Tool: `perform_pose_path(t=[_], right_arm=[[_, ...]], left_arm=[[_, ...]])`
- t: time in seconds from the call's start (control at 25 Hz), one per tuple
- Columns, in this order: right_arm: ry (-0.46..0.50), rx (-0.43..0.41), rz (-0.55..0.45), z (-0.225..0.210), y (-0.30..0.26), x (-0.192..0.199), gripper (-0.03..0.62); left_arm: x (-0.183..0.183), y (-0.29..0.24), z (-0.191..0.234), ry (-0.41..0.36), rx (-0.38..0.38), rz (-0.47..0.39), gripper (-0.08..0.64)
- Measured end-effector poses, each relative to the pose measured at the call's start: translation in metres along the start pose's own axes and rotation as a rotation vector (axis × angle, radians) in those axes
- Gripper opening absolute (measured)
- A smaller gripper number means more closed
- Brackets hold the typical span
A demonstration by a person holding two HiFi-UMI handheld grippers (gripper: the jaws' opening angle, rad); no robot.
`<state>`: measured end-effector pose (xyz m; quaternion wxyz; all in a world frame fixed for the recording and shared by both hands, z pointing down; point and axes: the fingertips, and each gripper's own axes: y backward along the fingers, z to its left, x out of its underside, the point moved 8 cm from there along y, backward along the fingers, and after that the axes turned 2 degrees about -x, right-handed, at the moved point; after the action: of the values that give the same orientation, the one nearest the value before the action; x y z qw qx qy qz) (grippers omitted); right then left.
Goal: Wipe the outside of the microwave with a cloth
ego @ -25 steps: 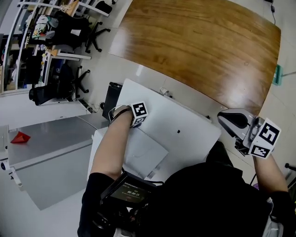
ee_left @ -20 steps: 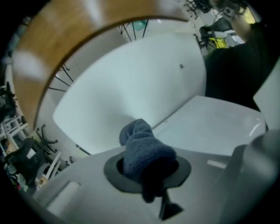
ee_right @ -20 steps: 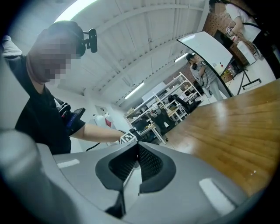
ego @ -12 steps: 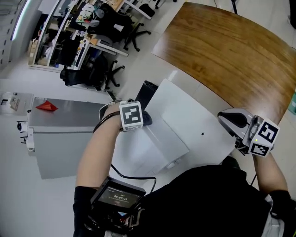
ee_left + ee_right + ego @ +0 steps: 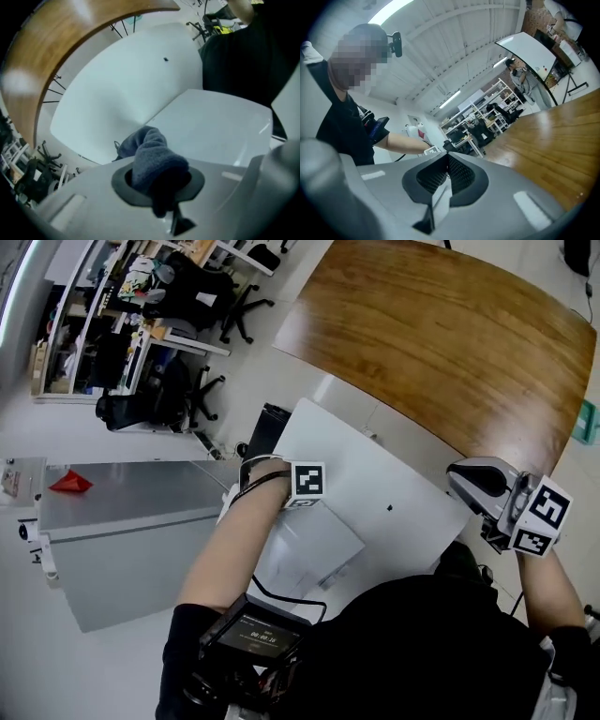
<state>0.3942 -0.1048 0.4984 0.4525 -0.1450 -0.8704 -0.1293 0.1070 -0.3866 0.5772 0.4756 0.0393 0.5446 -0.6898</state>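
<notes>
The white microwave [image 5: 375, 493] stands below me, and its top and a lighter side face [image 5: 309, 549] both show in the head view. At its left edge is my left gripper, of which only the marker cube [image 5: 307, 482] shows there. In the left gripper view that gripper [image 5: 157, 180] is shut on a blue-grey cloth [image 5: 152, 157]. The cloth's free end lies near the edge where two white microwave faces [image 5: 140, 84] meet. My right gripper [image 5: 476, 482] hangs off the microwave's right side. It is shut with nothing in it [image 5: 447, 176] and points out into the room.
A large wooden table [image 5: 441, 343] runs behind the microwave. To the left stands a grey cabinet [image 5: 122, 540] with a small red object [image 5: 70, 484] on it. Office chairs [image 5: 187, 390] and a black box [image 5: 265, 427] are on the floor beyond. A black device [image 5: 248, 638] hangs at the person's chest.
The left gripper with the cloth has slid along the microwave's left edge, out and back toward the top. The head view swung. The right gripper stayed beside the microwave.
</notes>
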Motion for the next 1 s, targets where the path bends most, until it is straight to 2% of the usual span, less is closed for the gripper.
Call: perform_pose_path(t=[0.08,0.2,0.4,0.48,0.56,0.6,0.68,0.76,0.84,1.0], right_arm=[[-0.023,0.054,0.004,-0.009,0.02,0.009,0.005],[-0.047,0.119,0.012,-0.013,0.046,0.017,0.005],[-0.05,0.125,0.006,-0.007,0.054,0.016,0.005],[-0.041,0.099,0.0,-0.002,0.049,0.011,0.005],[-0.026,0.063,-0.002,0.001,0.038,0.004,0.005],[-0.018,0.041,-0.004,0.003,0.03,0.0,0.005],[0.001,-0.005,-0.011,0.01,0.009,-0.009,0.005],[0.019,-0.052,-0.017,0.019,-0.015,-0.018,0.005],[0.034,-0.091,-0.018,0.023,-0.033,-0.024,0.005],[0.044,-0.128,-0.013,0.022,-0.049,-0.028,0.005]], left_arm=[[-0.02,-0.025,0.014,-0.023,0.02,0.045,0.054],[-0.046,-0.05,0.024,-0.053,0.044,0.067,0.052],[-0.058,-0.054,0.013,-0.105,0.019,0.039,0.054],[-0.051,-0.02,-0.002,-0.136,-0.052,-0.013,0.055],[-0.035,0.031,-0.02,-0.135,-0.144,-0.12,0.055],[-0.023,0.056,-0.031,-0.13,-0.179,-0.169,0.055],[0.011,0.096,-0.055,-0.125,-0.224,-0.205,0.055],[0.042,0.113,-0.075,-0.124,-0.236,-0.191,0.055],[0.059,0.108,-0.084,-0.114,-0.215,-0.166,0.055],[0.058,0.084,-0.082,-0.101,-0.183,-0.142,0.055]])
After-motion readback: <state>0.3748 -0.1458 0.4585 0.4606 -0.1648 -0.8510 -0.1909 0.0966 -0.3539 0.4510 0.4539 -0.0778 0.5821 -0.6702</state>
